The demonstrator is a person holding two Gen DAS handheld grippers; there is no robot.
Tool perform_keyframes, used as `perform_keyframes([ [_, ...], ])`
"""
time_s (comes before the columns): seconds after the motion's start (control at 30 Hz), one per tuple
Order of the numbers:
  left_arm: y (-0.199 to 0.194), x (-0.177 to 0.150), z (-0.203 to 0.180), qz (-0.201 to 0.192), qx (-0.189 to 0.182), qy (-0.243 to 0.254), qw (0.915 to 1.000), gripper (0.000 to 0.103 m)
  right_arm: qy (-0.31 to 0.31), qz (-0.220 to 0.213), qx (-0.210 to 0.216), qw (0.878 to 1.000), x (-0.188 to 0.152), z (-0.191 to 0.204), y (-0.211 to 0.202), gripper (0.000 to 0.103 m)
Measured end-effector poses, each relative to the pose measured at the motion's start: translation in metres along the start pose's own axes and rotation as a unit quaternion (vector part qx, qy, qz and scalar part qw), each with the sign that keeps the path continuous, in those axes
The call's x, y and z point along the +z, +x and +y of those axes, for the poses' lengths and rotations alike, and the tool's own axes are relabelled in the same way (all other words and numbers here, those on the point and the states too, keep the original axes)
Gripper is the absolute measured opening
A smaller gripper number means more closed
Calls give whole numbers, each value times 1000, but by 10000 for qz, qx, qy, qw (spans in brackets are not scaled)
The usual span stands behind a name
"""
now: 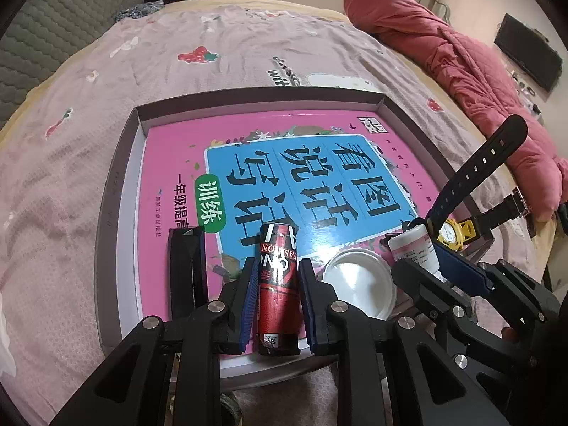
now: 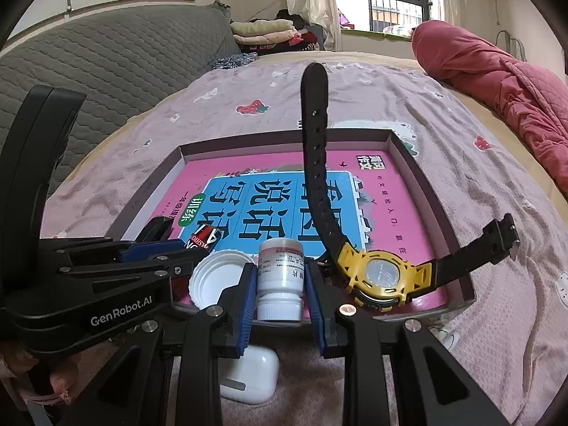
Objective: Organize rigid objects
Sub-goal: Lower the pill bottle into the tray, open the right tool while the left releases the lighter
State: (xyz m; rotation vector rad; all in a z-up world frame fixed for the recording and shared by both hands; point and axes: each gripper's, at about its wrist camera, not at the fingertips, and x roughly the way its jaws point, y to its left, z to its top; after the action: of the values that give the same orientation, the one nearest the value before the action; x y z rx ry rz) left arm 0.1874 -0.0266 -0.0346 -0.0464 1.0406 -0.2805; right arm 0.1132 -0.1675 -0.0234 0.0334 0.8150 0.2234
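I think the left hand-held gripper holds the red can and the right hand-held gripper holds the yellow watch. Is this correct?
Not quite. The right hand-held gripper holds the white pill bottle, not the yellow watch, which lies beside it in the tray; the right wrist view shows this. The left hand-held gripper does hold the red can.

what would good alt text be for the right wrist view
The right hand-held gripper clamps a small white bottle at the near edge of a shallow box on a bed. A yellow watch lies to its right and a white lid to its left.
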Motion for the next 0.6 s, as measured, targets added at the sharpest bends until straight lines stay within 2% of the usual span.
perform_keyframes([
  [0.6,0,0,1,6,-57,-50,10000,25,24,21,-96,9999,-1,-2,-3,29],
])
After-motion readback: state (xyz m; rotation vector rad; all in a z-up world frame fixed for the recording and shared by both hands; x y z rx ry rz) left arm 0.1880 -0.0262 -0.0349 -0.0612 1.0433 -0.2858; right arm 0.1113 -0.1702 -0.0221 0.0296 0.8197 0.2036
